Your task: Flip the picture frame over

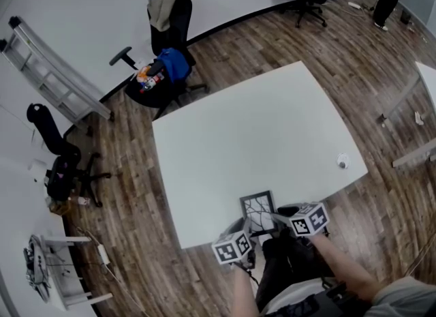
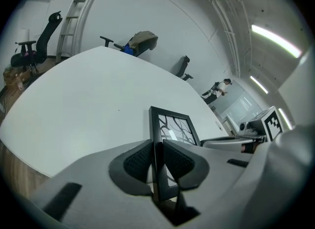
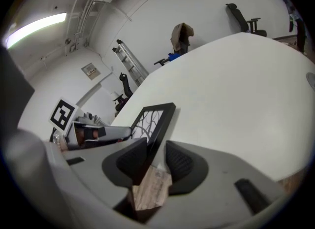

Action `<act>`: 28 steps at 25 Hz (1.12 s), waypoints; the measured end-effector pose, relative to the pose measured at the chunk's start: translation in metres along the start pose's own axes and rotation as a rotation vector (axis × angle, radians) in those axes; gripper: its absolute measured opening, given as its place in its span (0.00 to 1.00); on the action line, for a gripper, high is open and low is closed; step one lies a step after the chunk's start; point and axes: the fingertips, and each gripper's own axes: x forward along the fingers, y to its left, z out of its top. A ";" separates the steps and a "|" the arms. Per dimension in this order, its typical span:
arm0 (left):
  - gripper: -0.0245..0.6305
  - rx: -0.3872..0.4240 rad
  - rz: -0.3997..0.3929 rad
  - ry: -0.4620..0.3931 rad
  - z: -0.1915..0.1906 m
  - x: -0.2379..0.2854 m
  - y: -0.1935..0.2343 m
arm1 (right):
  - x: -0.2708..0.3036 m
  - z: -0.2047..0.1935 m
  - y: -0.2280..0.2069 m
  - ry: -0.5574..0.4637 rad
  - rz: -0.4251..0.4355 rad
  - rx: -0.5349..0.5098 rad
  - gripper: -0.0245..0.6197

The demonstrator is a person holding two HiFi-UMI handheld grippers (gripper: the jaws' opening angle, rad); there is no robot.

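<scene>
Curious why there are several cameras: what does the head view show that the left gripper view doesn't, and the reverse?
Only the head view shows the whole table from above, a small white object near its right edge, and the person's forearm. Only the left gripper view shows the left tongs up close, pads clamped on the edge of the picture frame, plus ceiling lights. Both show the frame, table, ladder and jacket-draped chair.
</scene>
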 end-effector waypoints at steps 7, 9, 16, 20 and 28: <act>0.14 -0.004 -0.027 -0.007 0.000 0.001 0.000 | -0.002 -0.025 0.013 0.093 0.063 0.119 0.23; 0.14 -0.011 -0.030 -0.008 0.001 0.001 0.001 | -0.003 -0.029 0.015 0.106 0.069 0.143 0.23; 0.14 -0.001 -0.029 -0.006 -0.001 0.001 0.002 | 0.002 -0.042 0.022 0.116 0.135 0.232 0.23; 0.14 0.015 -0.019 -0.011 0.000 0.001 0.001 | 0.004 -0.039 0.028 0.086 0.176 0.204 0.23; 0.14 0.017 0.009 -0.036 0.005 -0.003 0.006 | -0.005 -0.013 0.040 -0.007 0.220 0.158 0.20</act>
